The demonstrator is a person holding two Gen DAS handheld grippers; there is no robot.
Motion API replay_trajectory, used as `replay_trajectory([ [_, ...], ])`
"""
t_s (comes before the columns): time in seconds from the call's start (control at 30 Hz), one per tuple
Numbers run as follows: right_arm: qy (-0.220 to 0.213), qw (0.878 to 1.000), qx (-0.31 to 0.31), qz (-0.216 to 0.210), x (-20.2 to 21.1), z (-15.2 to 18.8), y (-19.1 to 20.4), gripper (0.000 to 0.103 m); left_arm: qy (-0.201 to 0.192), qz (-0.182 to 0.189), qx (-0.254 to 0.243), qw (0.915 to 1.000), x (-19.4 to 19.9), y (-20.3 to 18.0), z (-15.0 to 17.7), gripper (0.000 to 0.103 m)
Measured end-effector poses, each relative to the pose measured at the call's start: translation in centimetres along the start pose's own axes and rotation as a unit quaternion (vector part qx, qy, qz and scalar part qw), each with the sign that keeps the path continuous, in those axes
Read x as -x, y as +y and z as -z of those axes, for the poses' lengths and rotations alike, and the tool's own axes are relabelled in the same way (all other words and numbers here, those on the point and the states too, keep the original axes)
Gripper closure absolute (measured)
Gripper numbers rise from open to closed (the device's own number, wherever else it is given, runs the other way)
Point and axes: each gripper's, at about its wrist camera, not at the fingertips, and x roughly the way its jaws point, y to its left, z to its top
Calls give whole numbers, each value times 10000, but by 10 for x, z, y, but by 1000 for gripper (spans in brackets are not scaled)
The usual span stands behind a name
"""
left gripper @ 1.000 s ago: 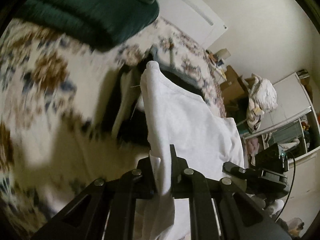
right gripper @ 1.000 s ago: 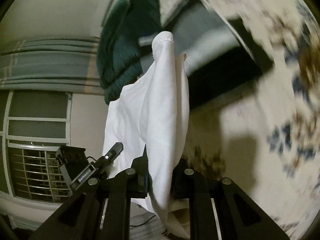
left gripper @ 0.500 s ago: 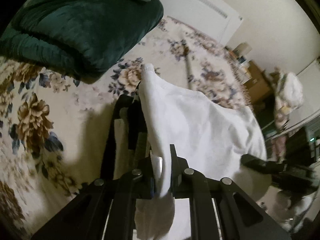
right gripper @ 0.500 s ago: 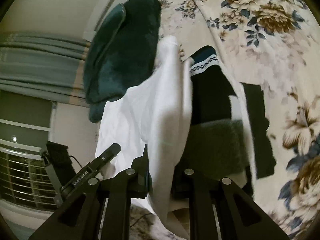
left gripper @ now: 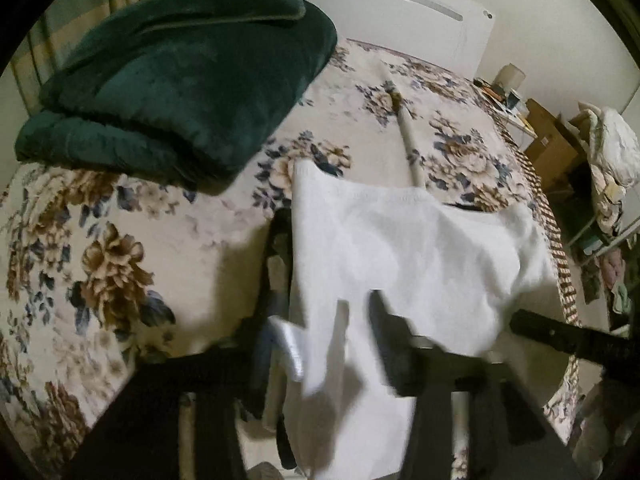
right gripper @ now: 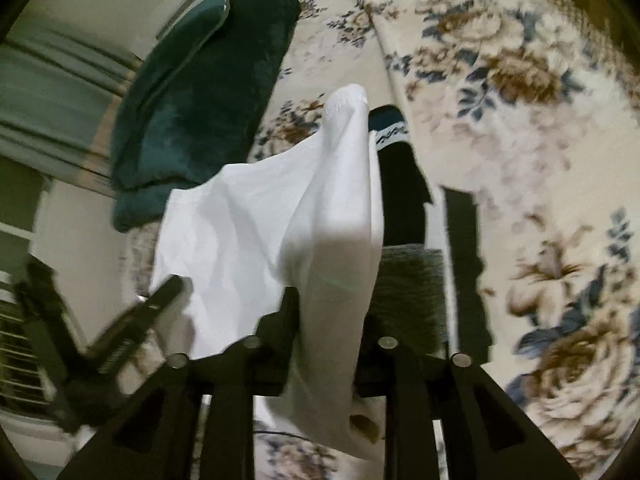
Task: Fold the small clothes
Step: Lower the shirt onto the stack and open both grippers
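Observation:
A small white garment (left gripper: 404,248) hangs stretched between both grippers above a floral bedspread (left gripper: 100,240). In the left wrist view my left gripper (left gripper: 320,344) has its fingers spread apart, blurred, and the cloth's corner lies loose between them. In the right wrist view the same white garment (right gripper: 280,216) runs through my right gripper (right gripper: 328,320), whose fingers also stand apart around the cloth. Dark folded clothes (right gripper: 404,200) lie on the bed under the white garment.
A folded dark green blanket (left gripper: 180,80) lies on the bed at the back left. A white headboard (left gripper: 400,12) stands behind. Boxes and a heap of laundry (left gripper: 608,152) stand off the bed's right side. A window grille (right gripper: 16,340) is at the left.
Both grippers have swung down toward the bed with the white garment. Both pairs of fingers, shut on the cloth before, now stand apart.

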Motion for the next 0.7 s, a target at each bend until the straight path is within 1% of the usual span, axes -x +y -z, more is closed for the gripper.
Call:
replay_trajectory([
  [0.03, -51, 9999, 60, 143, 4, 2, 3, 63, -51, -100, -16, 9999, 4, 0, -1, 25],
  [0.07, -136, 9992, 154, 347, 9, 4, 7, 57, -79, -172, -22, 9998, 6, 0, -2, 12],
  [0.13, -312, 9966, 299, 696, 21, 10, 14, 35, -155, -259, 28, 9995, 15, 1, -3, 11],
  [0.17, -433, 9939, 363, 945, 28, 14, 17, 28, -187, -310, 36, 9993, 19, 0, -3, 10],
  [0.2, -551, 9912, 419, 1128, 35, 18, 20, 17, -227, -399, 47, 9989, 26, -1, -3, 10],
  [0.23, -673, 9876, 480, 1337, 42, 22, 23, 7, -269, -453, 42, 9986, 31, -2, -2, 9],
  [0.27, -775, 9838, 519, 1529, 49, 27, 27, 3, -297, -503, 29, 9983, 35, -3, -1, 7],
  [0.3, -931, 9773, 575, 1813, 58, 34, 30, 0, -341, -576, 1, 9978, 43, -5, 1, 6],
  [0.4, -1221, 9587, 736, 2461, 80, 51, 40, 0, -441, -703, -68, 9965, 62, -12, 7, 5],
  [0.47, -1324, 9494, 827, 2726, 96, 63, 47, 0, -486, -729, -88, 9961, 79, -17, 12, 5],
  [0.53, -1408, 9449, 879, 2823, 111, 72, 52, 0, -533, -737, -105, 9958, 98, -22, 18, 4],
  [0.63, -1601, 9377, 902, 2950, 144, 91, 63, 0, -554, -808, -121, 9951, 127, -30, 27, 3],
  [0.7, -1689, 9375, 841, 2924, 169, 104, 69, 0, -586, -859, -129, 9945, 146, -35, 32, 3],
])
